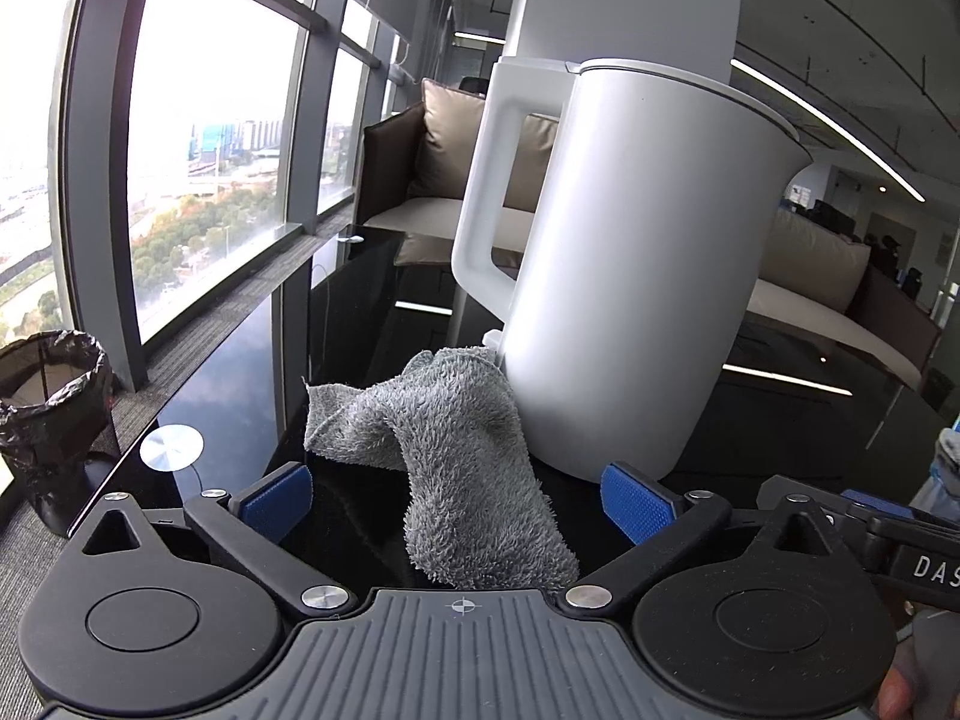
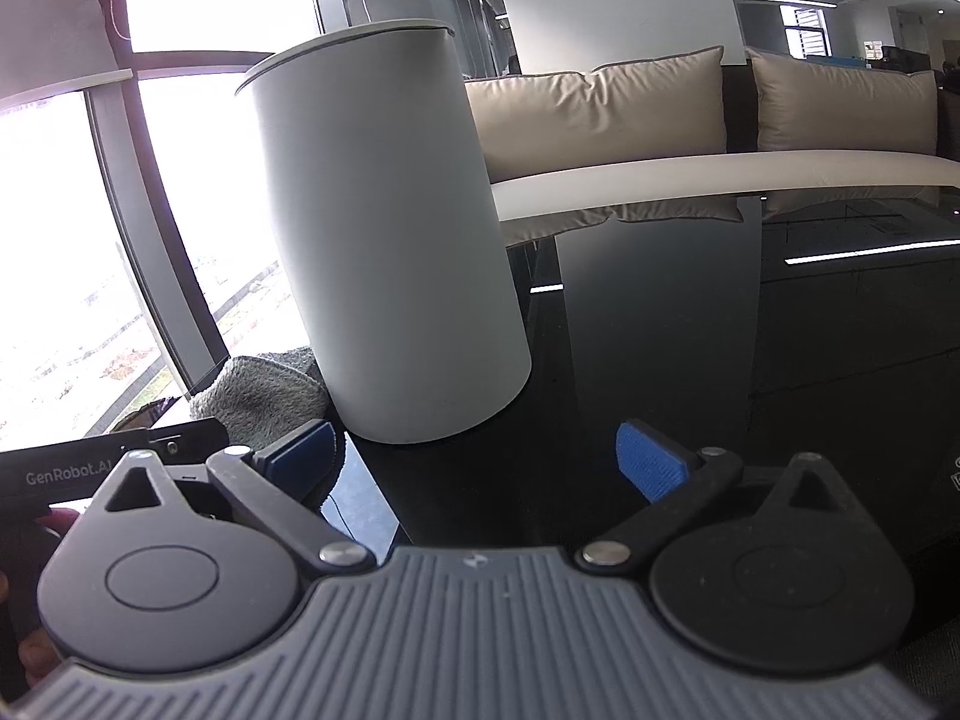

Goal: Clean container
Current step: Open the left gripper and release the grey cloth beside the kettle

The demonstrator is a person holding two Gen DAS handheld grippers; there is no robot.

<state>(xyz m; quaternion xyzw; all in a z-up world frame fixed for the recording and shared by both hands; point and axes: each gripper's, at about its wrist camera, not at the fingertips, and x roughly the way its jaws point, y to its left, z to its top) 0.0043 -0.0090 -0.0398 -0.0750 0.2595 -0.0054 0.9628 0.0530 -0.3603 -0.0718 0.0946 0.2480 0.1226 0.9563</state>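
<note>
A white kettle-like container [image 1: 636, 264] with a handle and a closed lid stands upright on a glossy black table [image 1: 240, 372]. A grey fluffy cloth [image 1: 462, 450] lies crumpled on the table against the container's base. My left gripper [image 1: 456, 501] is open, and the cloth's near end lies between its blue pads without being clamped. In the right wrist view the container [image 2: 390, 240] stands just ahead and left of centre, with the cloth [image 2: 264, 396] peeking out behind its left side. My right gripper [image 2: 474, 462] is open with nothing between its fingers, close to the container's base.
A black bin with a liner [image 1: 51, 408] stands on the carpet left of the table, by the tall windows. A round metal disc [image 1: 171, 447] sits near the table's left edge. Sofas with beige cushions [image 2: 600, 102] lie beyond the table. The other gripper's body [image 2: 90, 462] shows at left.
</note>
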